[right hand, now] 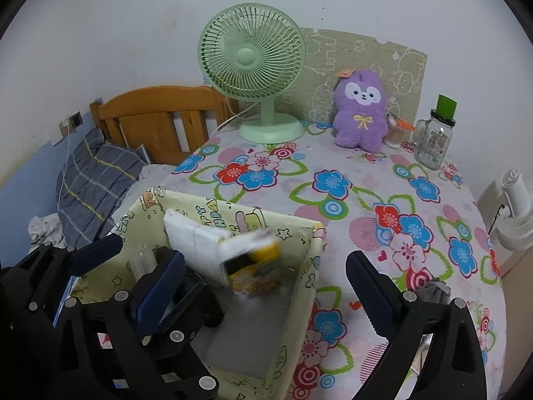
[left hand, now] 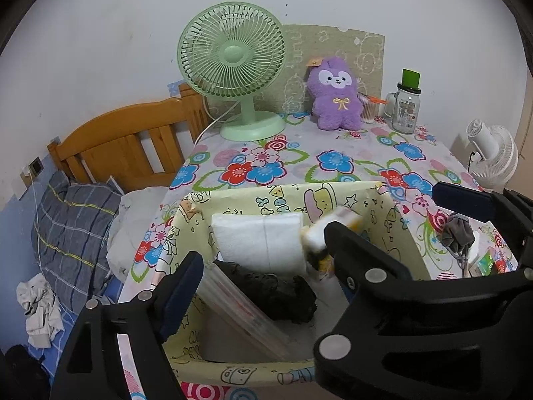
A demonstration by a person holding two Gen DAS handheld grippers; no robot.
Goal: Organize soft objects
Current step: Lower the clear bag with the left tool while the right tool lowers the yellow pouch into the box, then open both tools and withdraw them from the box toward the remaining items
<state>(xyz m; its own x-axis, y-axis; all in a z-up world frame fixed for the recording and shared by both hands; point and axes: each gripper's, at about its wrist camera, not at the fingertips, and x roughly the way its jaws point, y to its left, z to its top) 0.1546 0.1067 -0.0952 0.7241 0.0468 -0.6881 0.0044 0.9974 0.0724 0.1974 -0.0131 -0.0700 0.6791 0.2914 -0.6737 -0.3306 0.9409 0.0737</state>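
A yellow cartoon-print storage box stands on the floral table near its front left. Inside it are a white tissue pack, a black soft item, a flat clear-wrapped pack, and a blurred yellow-white packet that looks in motion. My left gripper is open above the box. My right gripper is open over the box's right wall. A purple plush toy sits upright at the table's back. A grey soft item lies right of the box.
A green desk fan stands at the back, a glass jar with green lid at the back right. A wooden bed headboard and plaid pillow lie left. A white fan stands right of the table.
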